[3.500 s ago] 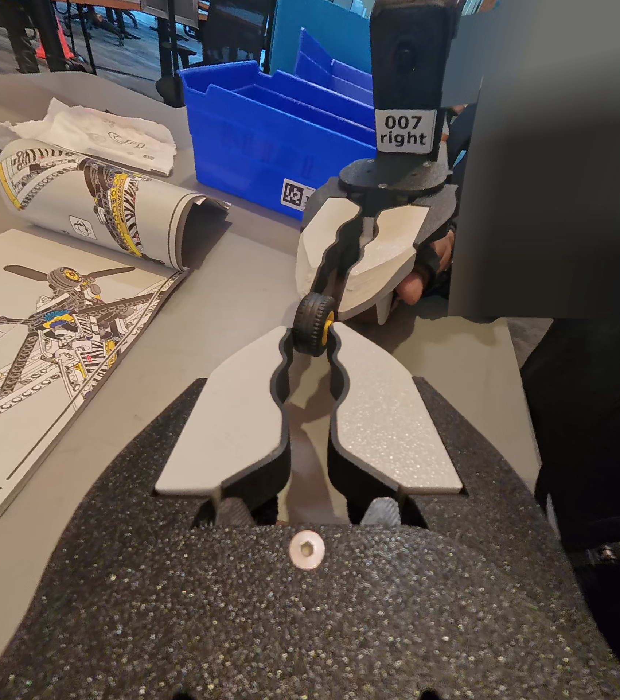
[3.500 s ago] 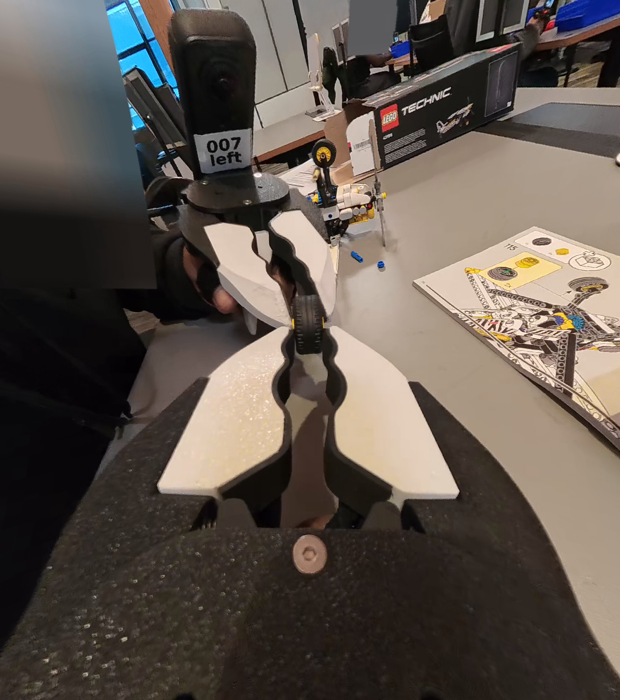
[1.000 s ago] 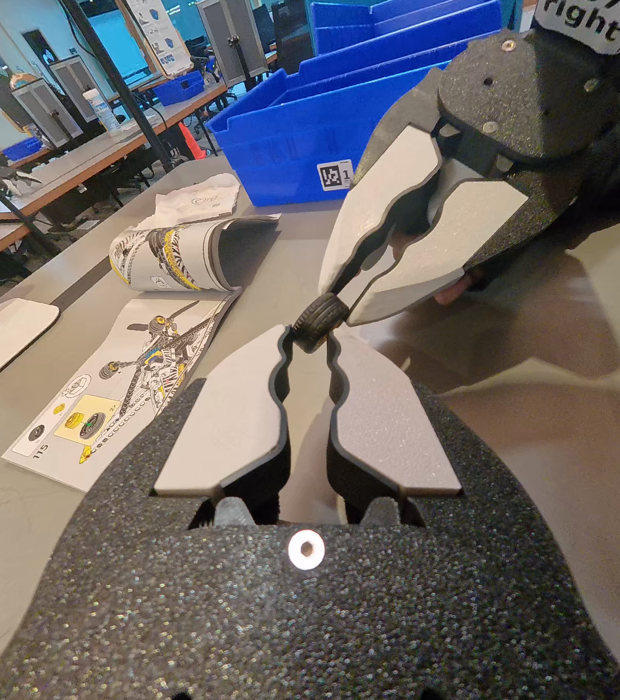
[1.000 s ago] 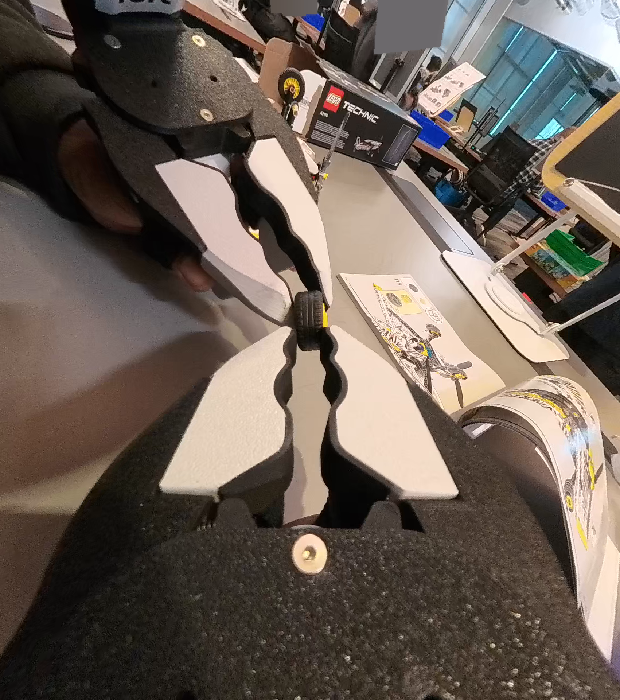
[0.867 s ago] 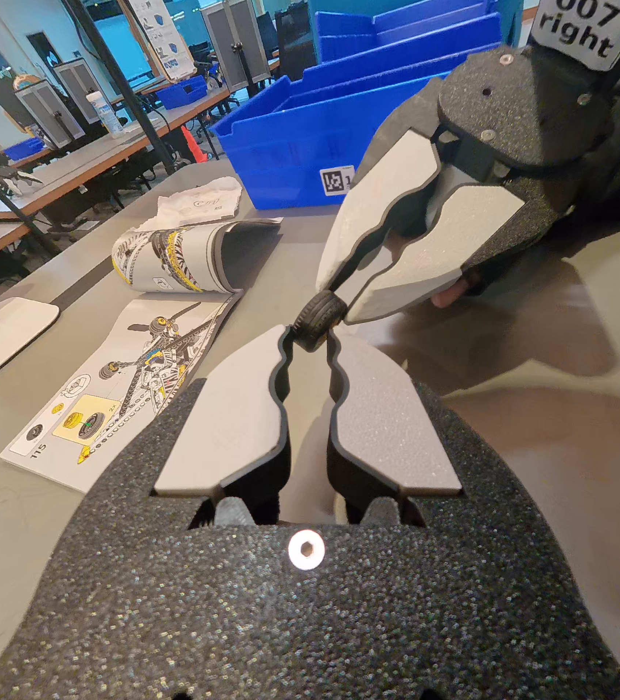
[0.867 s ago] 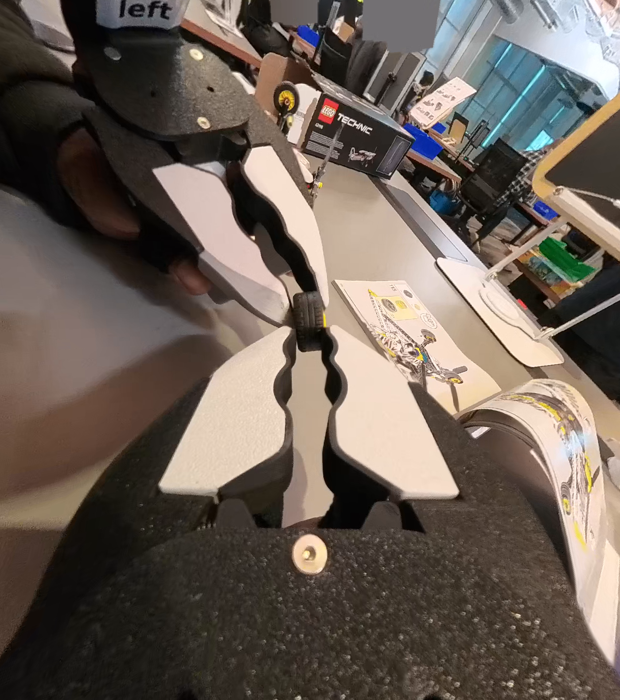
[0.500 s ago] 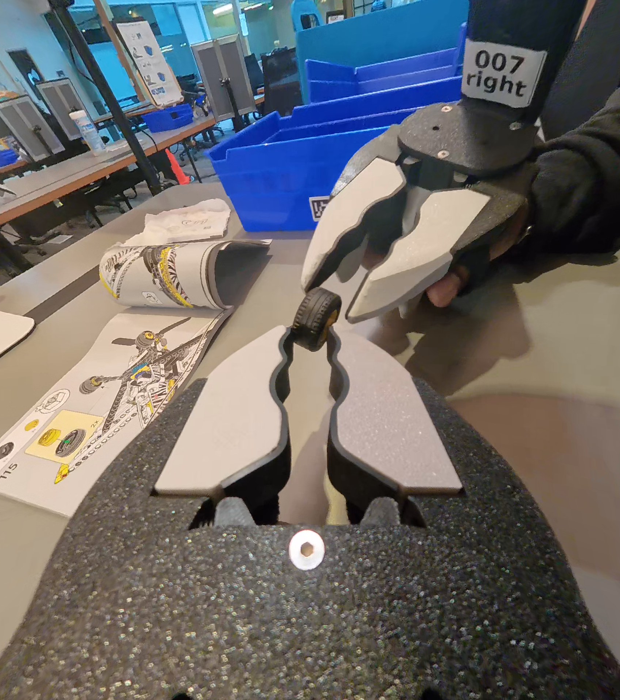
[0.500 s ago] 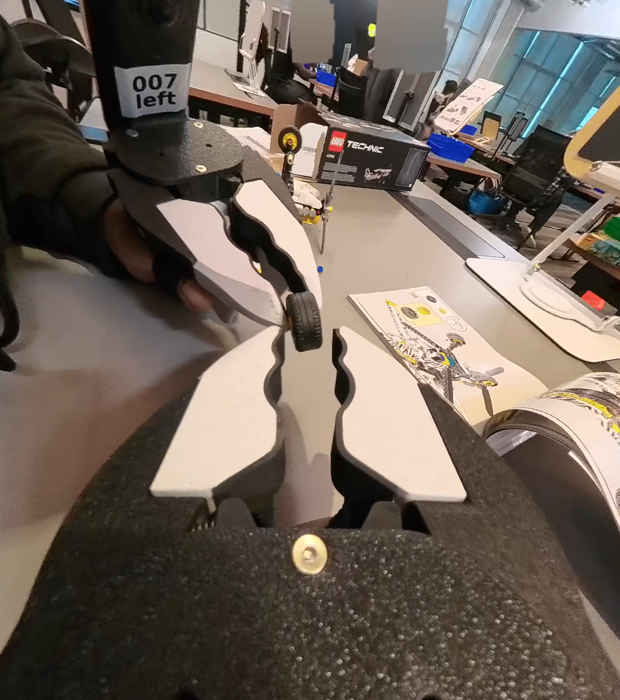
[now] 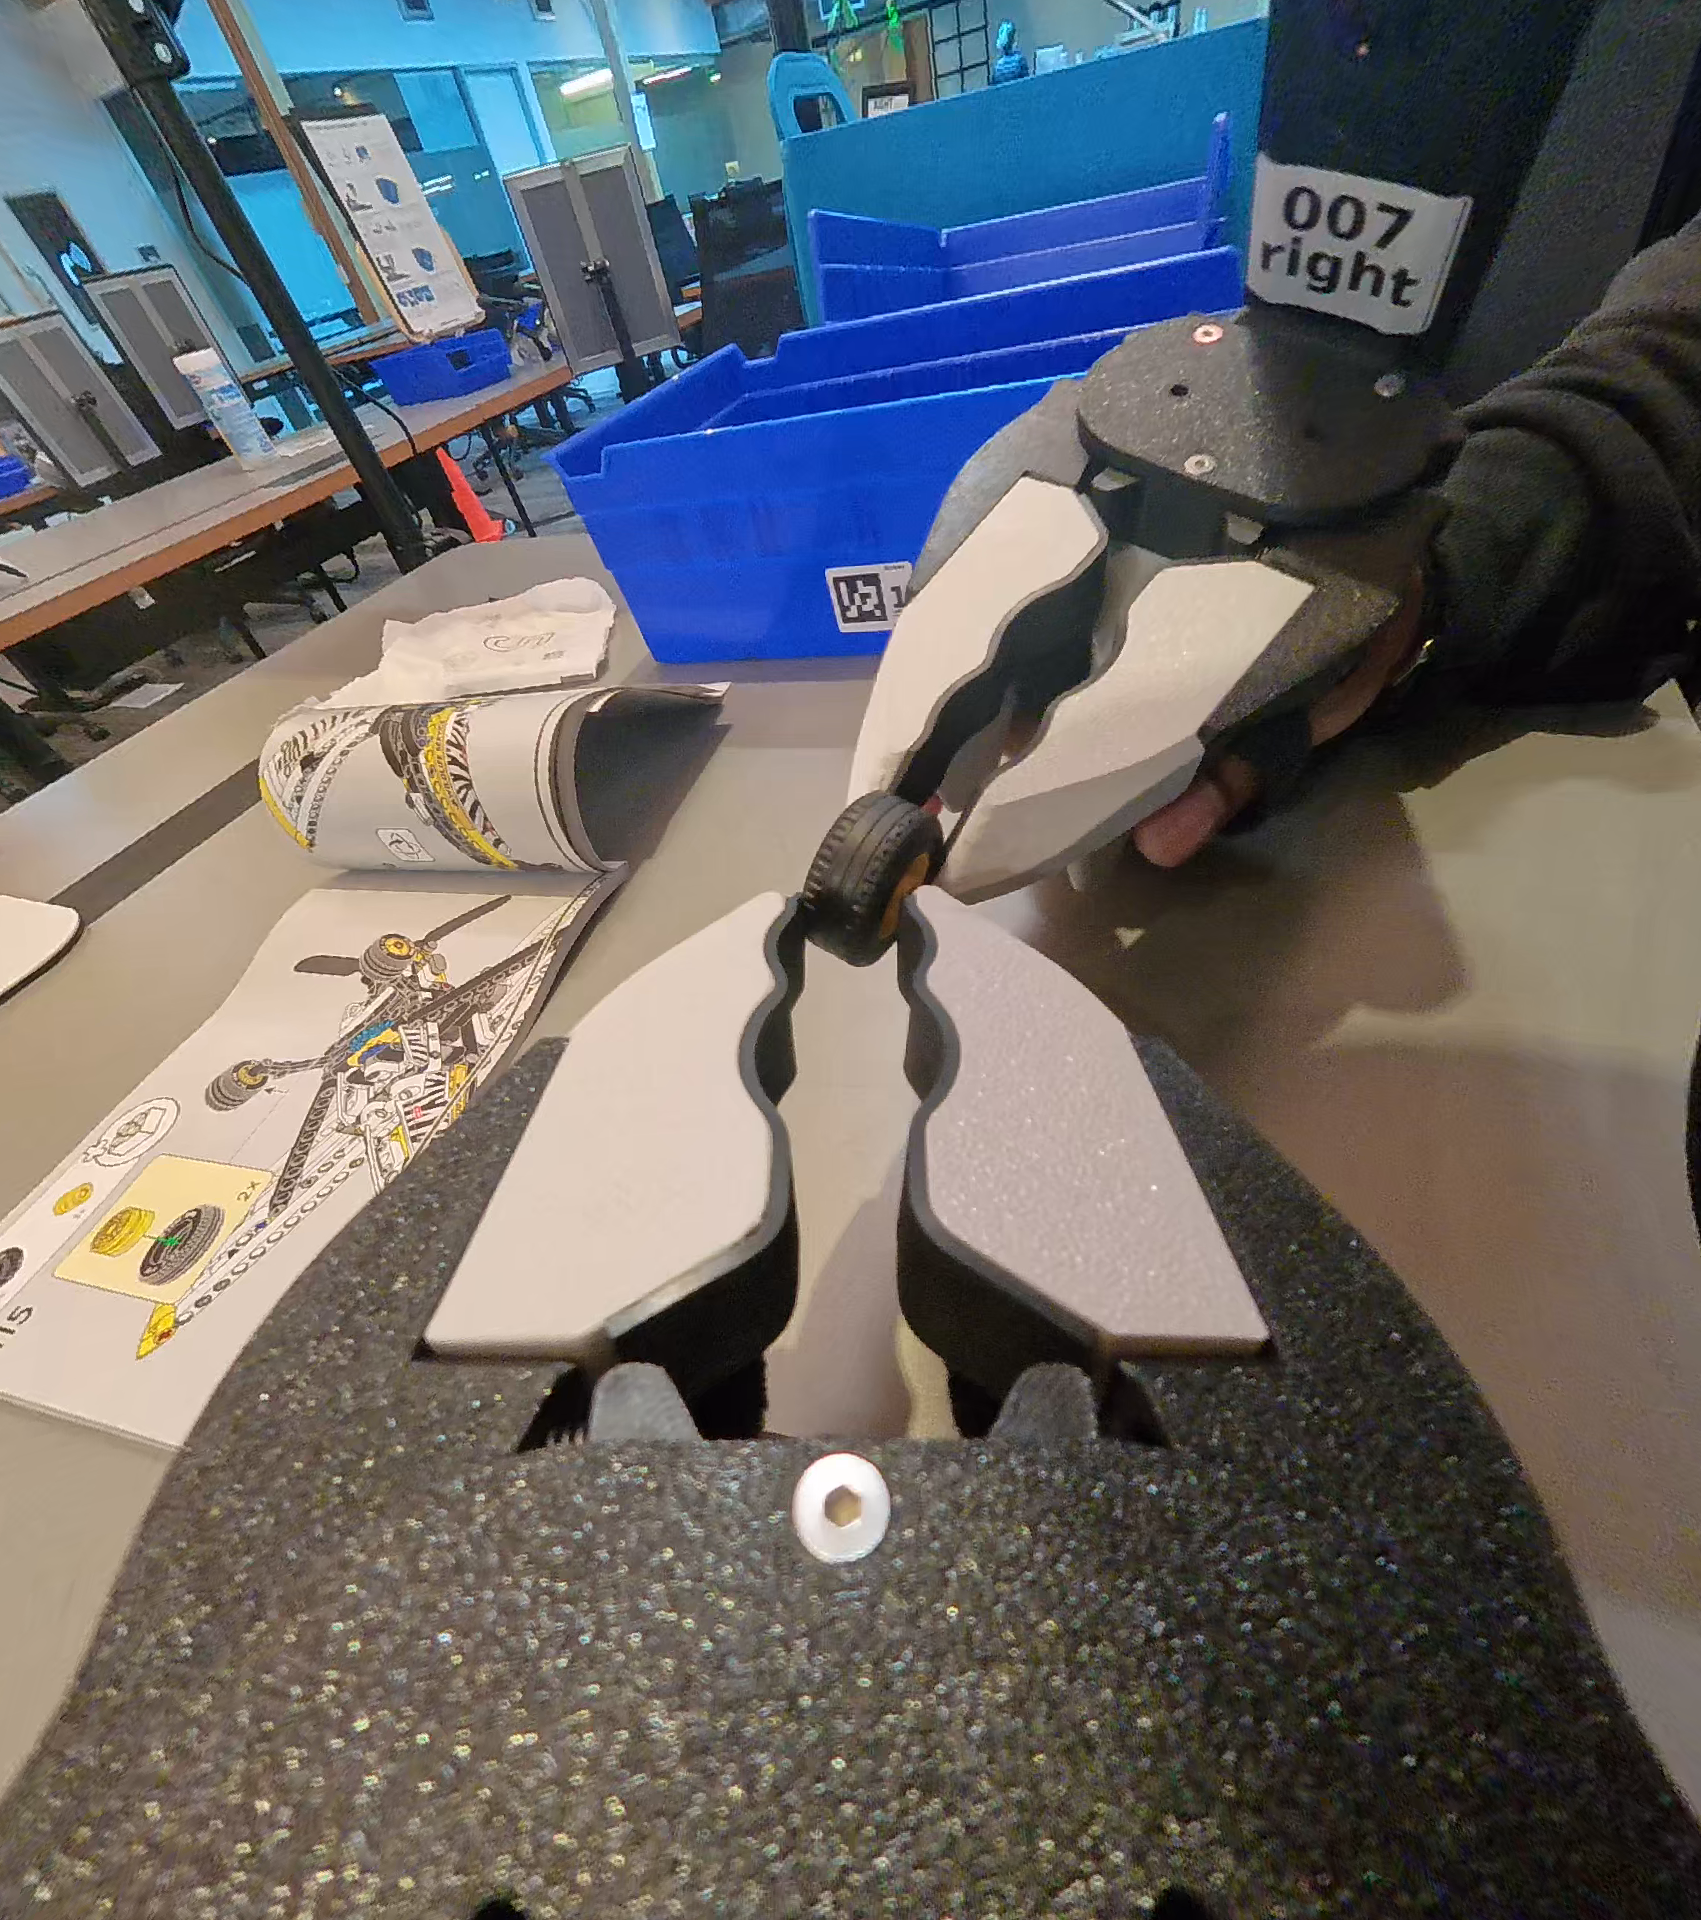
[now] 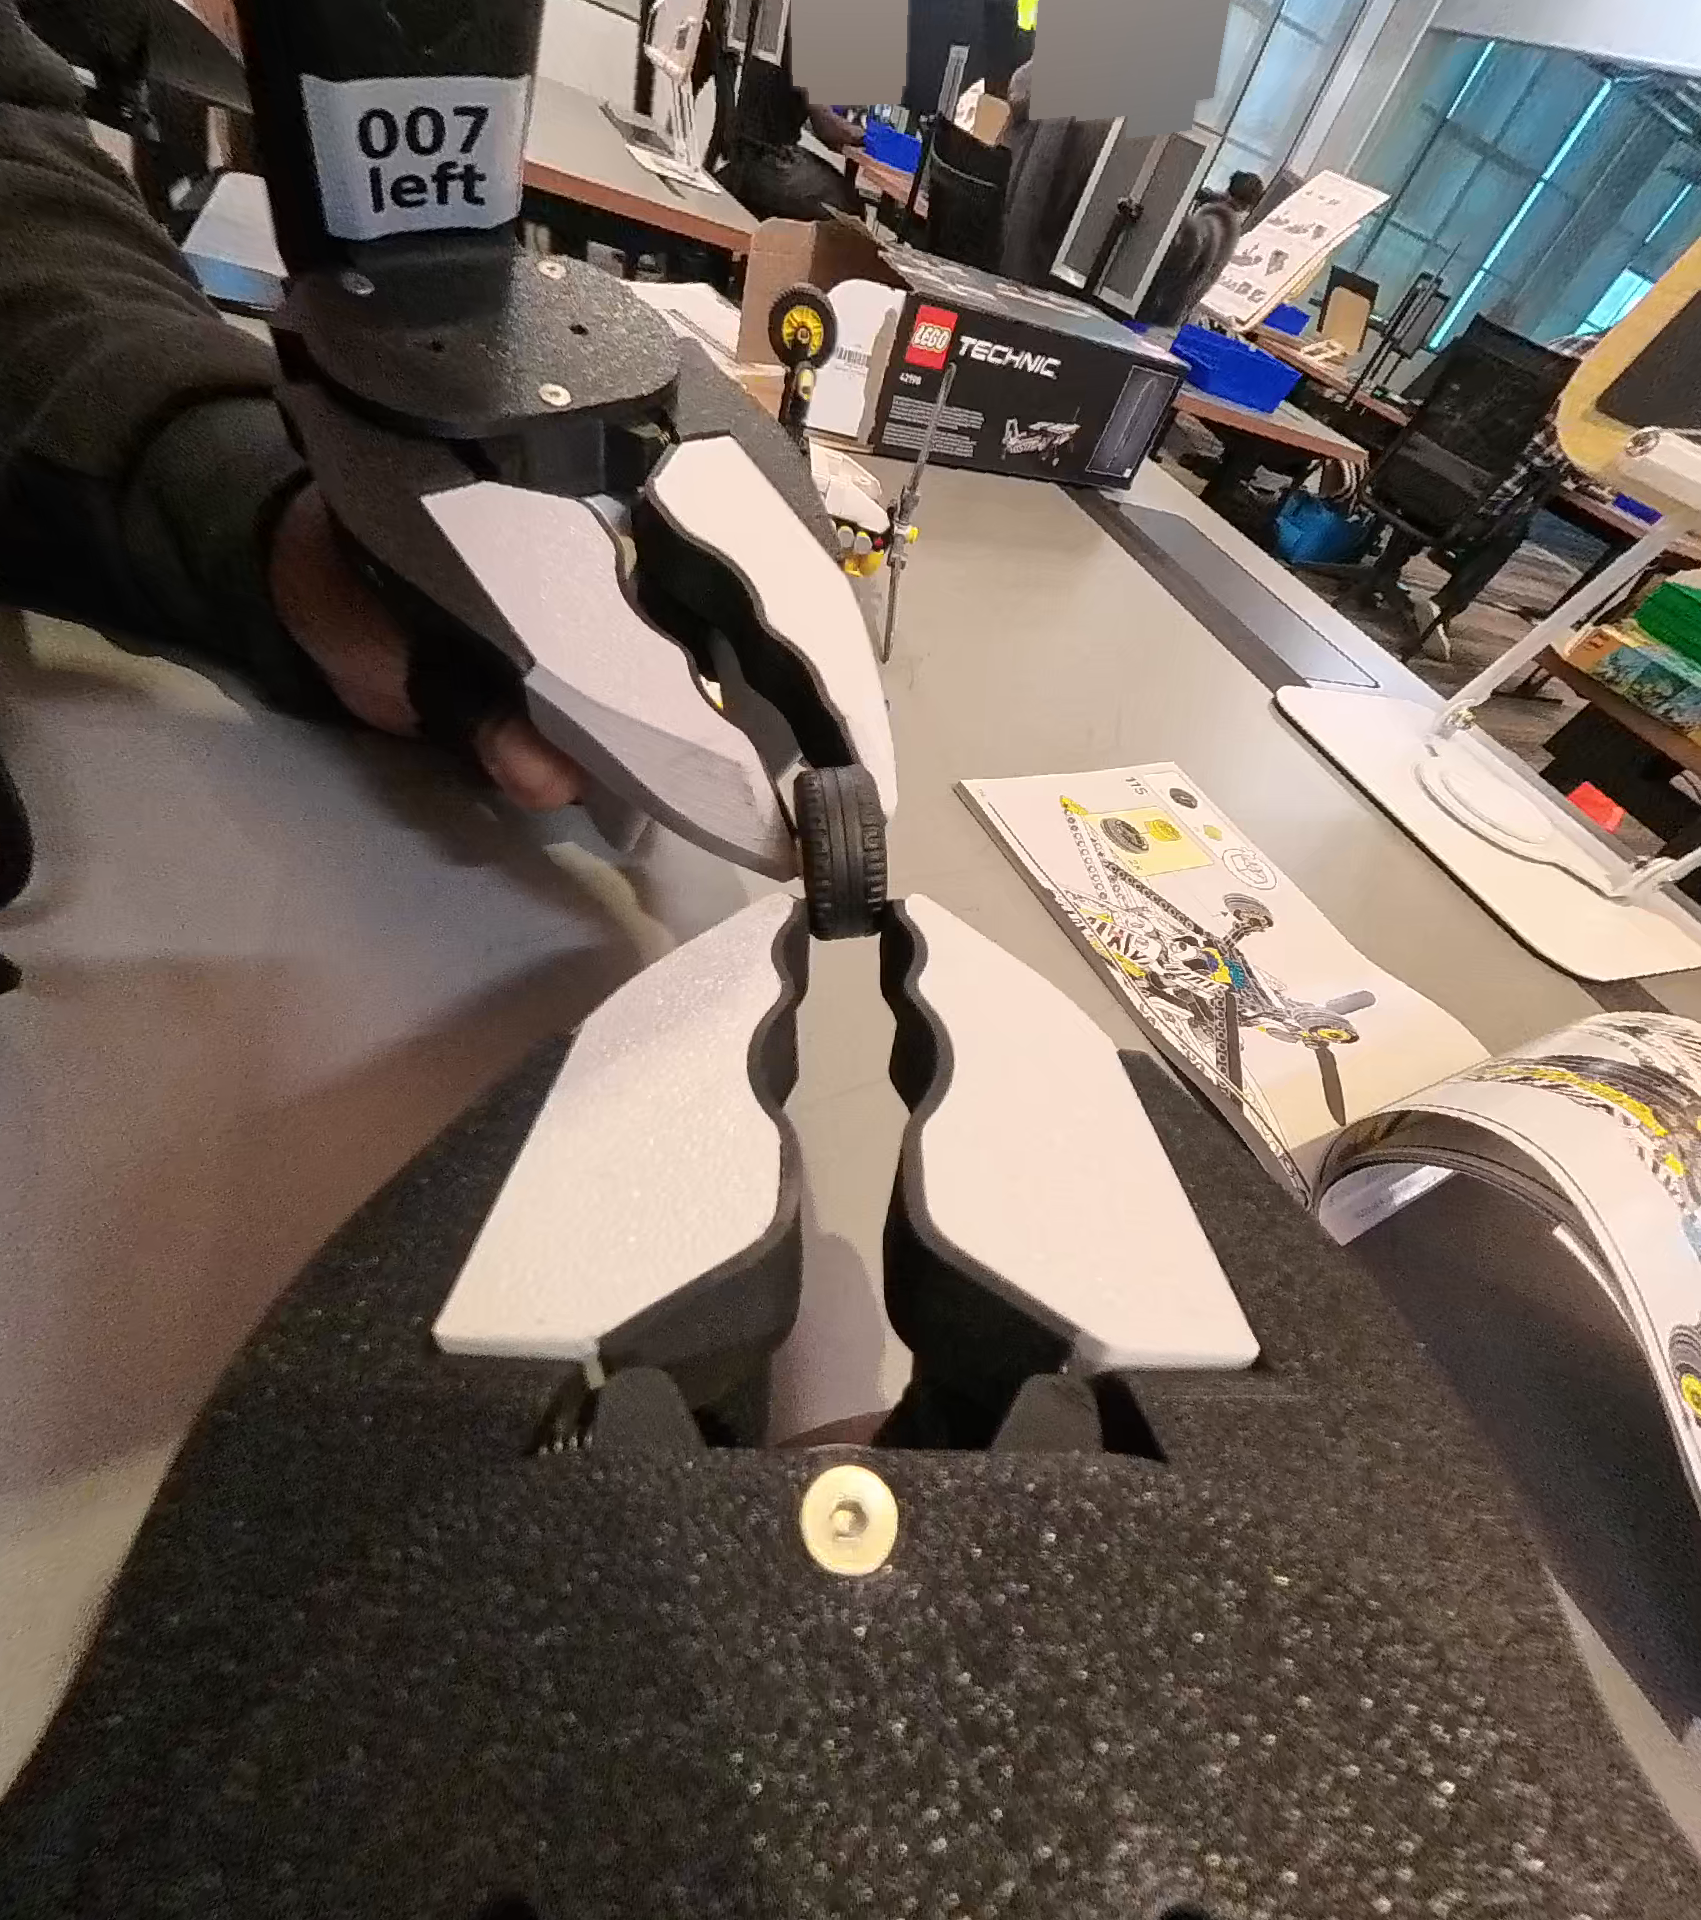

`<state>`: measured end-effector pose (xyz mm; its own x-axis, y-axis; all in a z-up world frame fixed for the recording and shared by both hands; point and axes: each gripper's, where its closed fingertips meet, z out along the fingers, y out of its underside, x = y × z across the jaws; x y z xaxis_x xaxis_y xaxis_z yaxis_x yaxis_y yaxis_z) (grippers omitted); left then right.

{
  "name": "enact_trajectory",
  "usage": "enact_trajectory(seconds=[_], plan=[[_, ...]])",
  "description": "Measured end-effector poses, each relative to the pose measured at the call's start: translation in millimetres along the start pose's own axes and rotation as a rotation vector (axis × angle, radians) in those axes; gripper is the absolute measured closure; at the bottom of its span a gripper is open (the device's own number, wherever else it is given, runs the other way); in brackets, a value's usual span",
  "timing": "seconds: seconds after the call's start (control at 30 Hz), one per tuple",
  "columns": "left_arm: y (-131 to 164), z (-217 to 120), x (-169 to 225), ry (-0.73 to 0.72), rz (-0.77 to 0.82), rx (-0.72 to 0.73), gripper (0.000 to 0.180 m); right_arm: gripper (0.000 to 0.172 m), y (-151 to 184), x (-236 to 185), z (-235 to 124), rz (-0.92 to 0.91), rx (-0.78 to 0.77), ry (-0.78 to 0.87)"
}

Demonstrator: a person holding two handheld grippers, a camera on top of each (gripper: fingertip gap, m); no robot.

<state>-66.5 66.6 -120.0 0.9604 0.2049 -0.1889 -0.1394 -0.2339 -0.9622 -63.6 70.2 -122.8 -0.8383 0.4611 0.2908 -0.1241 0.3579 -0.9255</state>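
A small black wheel with a yellow hub point(image 9: 867, 878) hangs above the grey table point(image 9: 1345, 1091) between both grippers. My left gripper point(image 9: 851, 914) is shut on it, one fingertip on each side. The wheel also shows in the right wrist view point(image 10: 841, 868), tread towards the camera. My right gripper point(image 10: 844, 914) is shut on its lower part from the opposite side, and both pads touch it. In the left wrist view the right gripper point(image 9: 929, 821) comes in from the upper right. In the right wrist view the left gripper point(image 10: 825, 821) comes in from the upper left.
An open instruction booklet point(image 9: 306, 1049) with a curled page lies left of the grippers. Blue bins point(image 9: 773, 499) and a crumpled white bag point(image 9: 503, 634) stand behind it. A black toy box point(image 10: 1022, 384), a partly built model point(image 10: 804, 332) and a white lamp base point(image 10: 1511, 862) are farther off. My left and right fingertips are right by each other.
My right gripper opened off the wheel half a second ago and has come together on it again. My left gripper kept its hold throughout. Both grippers turned more upright.
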Motion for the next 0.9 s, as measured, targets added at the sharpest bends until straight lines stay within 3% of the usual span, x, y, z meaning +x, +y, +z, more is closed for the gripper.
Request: enact_trajectory(seconds=[0.9], plan=[[5.9, 0.8, -1.6, -0.03, 0.012, -0.045, 0.164, 0.16, 7.5, -2.3, 2.8, -0.122, -0.073, 0.097]])
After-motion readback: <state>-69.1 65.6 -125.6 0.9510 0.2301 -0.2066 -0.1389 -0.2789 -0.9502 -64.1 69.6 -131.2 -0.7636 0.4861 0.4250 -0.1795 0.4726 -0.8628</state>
